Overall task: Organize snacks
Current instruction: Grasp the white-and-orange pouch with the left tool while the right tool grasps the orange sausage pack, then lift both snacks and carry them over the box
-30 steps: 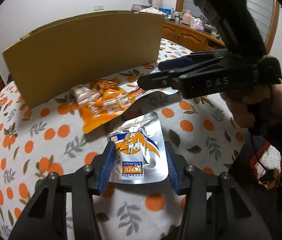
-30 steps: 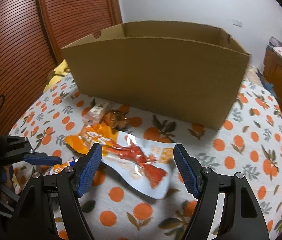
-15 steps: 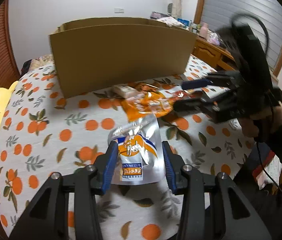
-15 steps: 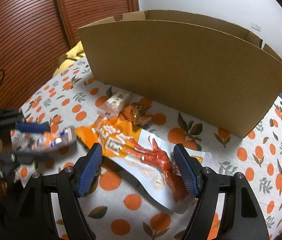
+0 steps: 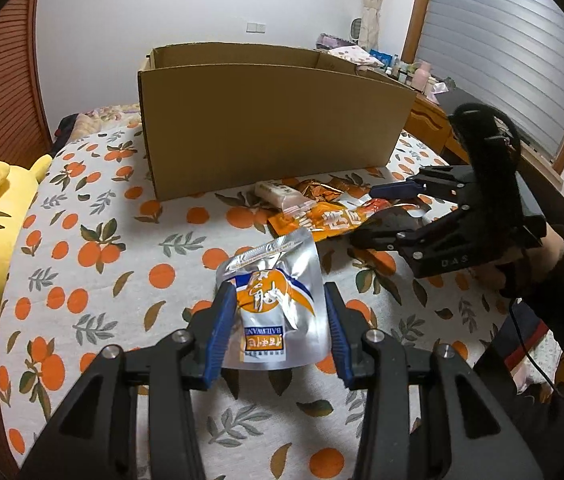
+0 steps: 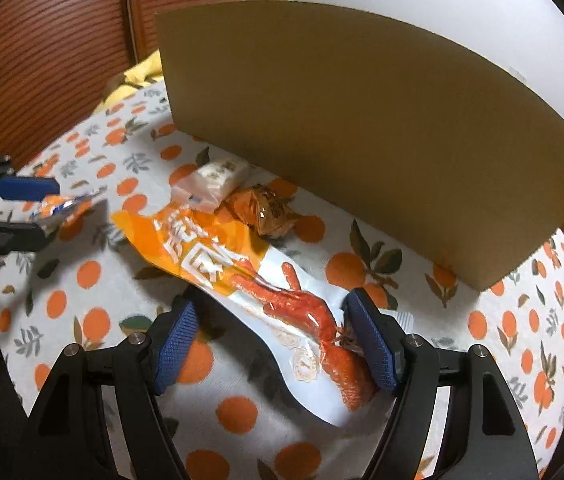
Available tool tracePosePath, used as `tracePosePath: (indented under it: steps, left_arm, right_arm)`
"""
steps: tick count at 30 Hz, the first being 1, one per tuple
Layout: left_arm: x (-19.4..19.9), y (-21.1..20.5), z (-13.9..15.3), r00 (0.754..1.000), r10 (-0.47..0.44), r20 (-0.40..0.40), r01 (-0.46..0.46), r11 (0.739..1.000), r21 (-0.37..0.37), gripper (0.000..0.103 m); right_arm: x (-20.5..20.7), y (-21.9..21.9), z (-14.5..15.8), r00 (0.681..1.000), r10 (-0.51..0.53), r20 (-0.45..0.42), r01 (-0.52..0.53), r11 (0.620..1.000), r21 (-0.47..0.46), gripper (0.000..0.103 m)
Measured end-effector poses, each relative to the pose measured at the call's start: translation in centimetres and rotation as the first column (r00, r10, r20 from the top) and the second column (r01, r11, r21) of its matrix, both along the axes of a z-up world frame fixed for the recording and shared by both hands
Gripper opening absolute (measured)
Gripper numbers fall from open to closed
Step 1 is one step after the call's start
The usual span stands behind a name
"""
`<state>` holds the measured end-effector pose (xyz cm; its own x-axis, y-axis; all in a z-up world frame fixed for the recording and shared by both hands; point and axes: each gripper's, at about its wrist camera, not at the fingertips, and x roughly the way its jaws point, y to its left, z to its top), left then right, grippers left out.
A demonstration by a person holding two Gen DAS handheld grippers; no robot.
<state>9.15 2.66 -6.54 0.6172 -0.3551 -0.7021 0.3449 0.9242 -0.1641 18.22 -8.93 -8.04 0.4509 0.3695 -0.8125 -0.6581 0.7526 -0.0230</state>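
Since earlier, left gripper (image 5: 277, 324) lifted the silver pouch (image 5: 271, 304), clenched on it, toward the cardboard box (image 5: 273, 120). Right view: right gripper (image 6: 271, 344) spread open over the chicken-feet packet (image 6: 249, 276) on bed; clamp next.

Left gripper (image 5: 277, 326): I hold it low and level, pointing forward; its blue-padded fingers (image 5: 221, 330) stand a moderate width apart, each pad pressed against a side edge of the silver pouch (image 5: 271, 280) between them, which is lifted.
Left gripper seen from the right wrist: at far left, side-on, one finger above the other, the pouch pinched between them.
Right gripper (image 6: 271, 344): I keep it low, spread wide; the long orange packet (image 6: 241, 276) lies between the pads, the right pad (image 6: 370, 344) at its edge, the left one apart from it.
Right hand (image 5: 522, 264): dark-sleeved, wrapped round the black handle, fingers pointing leftward.
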Motion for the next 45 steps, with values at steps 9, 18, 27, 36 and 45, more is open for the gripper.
tracePosePath:
  steps: [9, 18, 27, 36, 45]
  left_arm:
    - [-0.2, 0.4, 0.2, 1.0, 0.012, 0.004, -0.012, 1.0, -0.024, 0.042]
    - [-0.2, 1.1, 0.4, 0.999, 0.031, 0.008, -0.031, 0.999, -0.027, 0.042]
    - [0.1, 1.3, 0.6, 0.999, 0.043, 0.016, -0.042, 0.998, -0.035, 0.042]
    - [0.1, 1.3, 0.9, 0.999, 0.044, 0.026, -0.042, 0.998, -0.051, 0.042]
    - [0.0, 1.1, 1.8, 0.998, 0.045, 0.047, -0.043, 0.998, -0.051, 0.042]
  right_arm:
    - [-1.0, -0.7, 0.7, 0.999, 0.046, -0.01, -0.045, 0.999, 0.011, 0.036]
    - [-3.2, -2.1, 1.2, 0.999, 0.046, 0.0, -0.046, 0.998, 0.034, 0.033]
    - [-5.4, -3.3, 2.1, 0.999, 0.019, 0.031, -0.022, 0.997, 0.076, 0.027]
    - [-6.4, -3.4, 2.6, 0.998, 0.004, 0.066, -0.009, 0.996, 0.084, 0.025]
    - [-7.2, -3.9, 3.9, 0.995, 0.0, 0.095, -0.01, 0.994, 0.104, 0.025]
